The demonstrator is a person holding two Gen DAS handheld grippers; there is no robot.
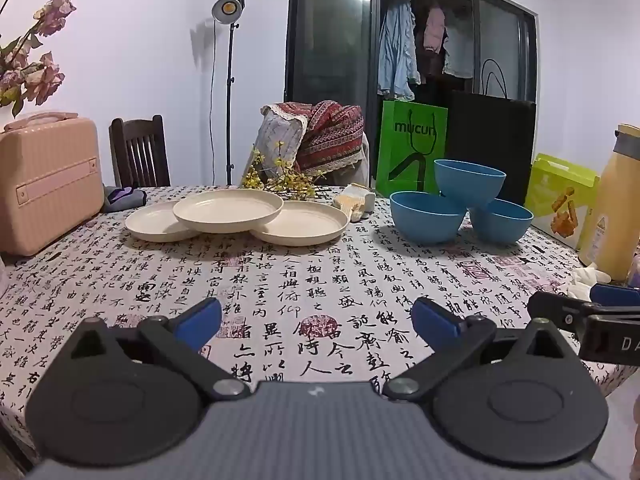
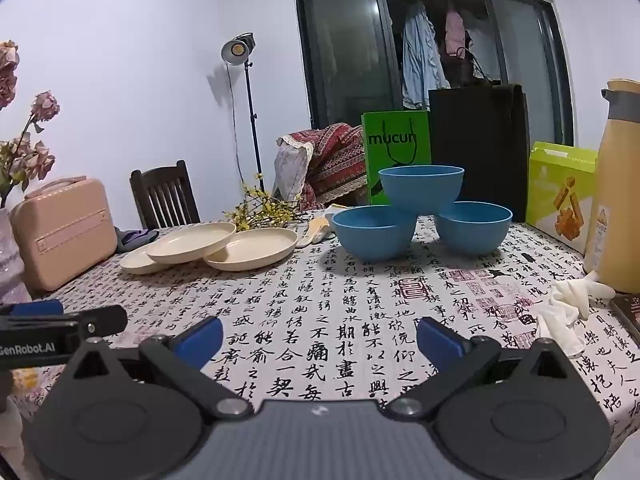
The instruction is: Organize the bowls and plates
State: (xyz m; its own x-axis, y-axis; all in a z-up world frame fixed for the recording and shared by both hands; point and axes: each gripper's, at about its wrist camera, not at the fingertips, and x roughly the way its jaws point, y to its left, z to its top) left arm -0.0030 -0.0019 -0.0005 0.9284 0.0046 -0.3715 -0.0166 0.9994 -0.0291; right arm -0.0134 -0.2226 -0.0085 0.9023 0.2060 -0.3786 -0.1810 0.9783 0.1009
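Note:
Three cream plates (image 1: 228,210) (image 2: 192,242) lie overlapping on the table's far left, one resting on the other two. Three blue bowls (image 1: 468,184) (image 2: 420,188) stand at the far right, one perched on top of the two others (image 1: 426,216) (image 2: 472,232). My left gripper (image 1: 318,320) is open and empty over the near tablecloth. My right gripper (image 2: 320,338) is open and empty too, beside the left one, well short of the bowls. The right gripper's finger shows at the left wrist view's right edge (image 1: 560,308).
A pink case (image 1: 48,180) stands at the left with dried roses above. Yellow flowers (image 1: 280,176) and gloves lie behind the plates. Green bag (image 2: 396,152), black bag, snack box (image 2: 560,192), yellow thermos (image 2: 616,184) and crumpled white tissue (image 2: 568,304) crowd the right.

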